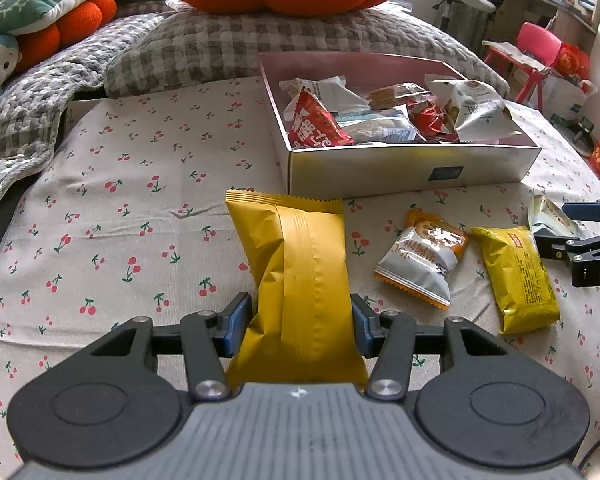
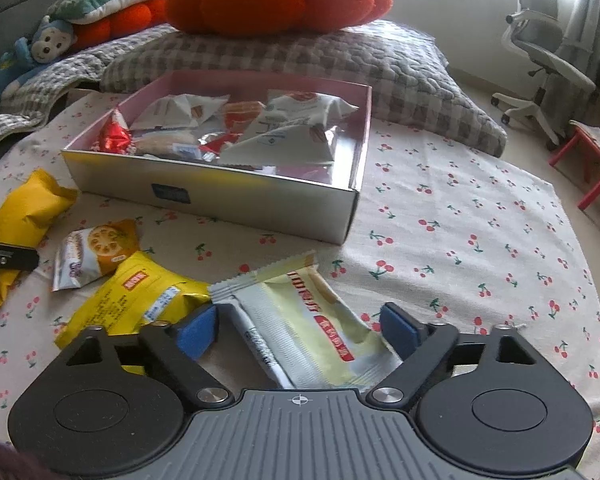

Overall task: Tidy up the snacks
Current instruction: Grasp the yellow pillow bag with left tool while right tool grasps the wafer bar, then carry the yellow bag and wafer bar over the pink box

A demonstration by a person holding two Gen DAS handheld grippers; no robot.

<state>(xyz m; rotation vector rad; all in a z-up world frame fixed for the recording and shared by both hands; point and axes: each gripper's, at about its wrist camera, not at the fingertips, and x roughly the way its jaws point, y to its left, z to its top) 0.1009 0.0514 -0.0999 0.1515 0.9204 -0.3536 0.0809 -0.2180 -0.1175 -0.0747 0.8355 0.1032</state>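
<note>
My left gripper (image 1: pixel 300 320) pinches the gold snack pouch (image 1: pixel 296 272) on the cherry-print cloth (image 1: pixel 120 208), just before the silver box (image 1: pixel 404 168) of snacks. My right gripper (image 2: pixel 296 328) stands spread around the pale cream wafer packet (image 2: pixel 304 320), pads not pressing it.

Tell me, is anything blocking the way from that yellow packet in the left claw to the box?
Nothing visible does. The left gripper is shut on the yellow packet, and only bare cherry-print cloth lies between it and the open box. Other loose snacks lie off to the side.
</note>
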